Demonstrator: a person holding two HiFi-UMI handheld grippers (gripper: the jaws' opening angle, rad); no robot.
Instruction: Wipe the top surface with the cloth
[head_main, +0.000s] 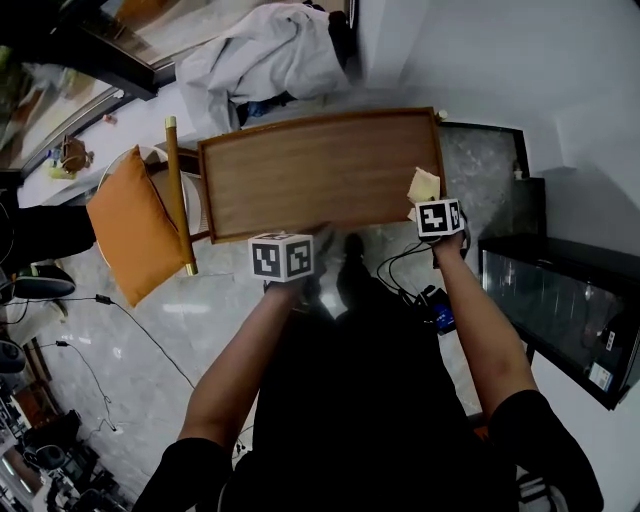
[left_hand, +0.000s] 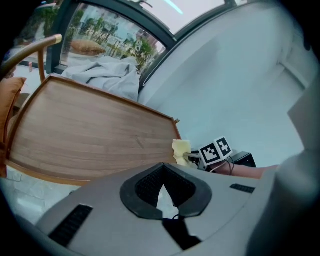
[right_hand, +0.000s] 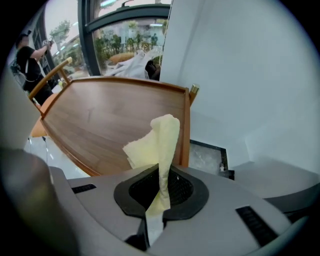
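The wooden table (head_main: 320, 170) has a raised lip on all sides and a bare top. An orange cushion (head_main: 135, 225) stands close by its left edge, and a white wall (right_hand: 240, 75) lies near its right. The left gripper (left_hand: 161, 186) sits at the near edge, its jaws drawn together on nothing. The right gripper (right_hand: 161, 189) pinches the yellow cloth (head_main: 423, 185) above the table's near right corner.
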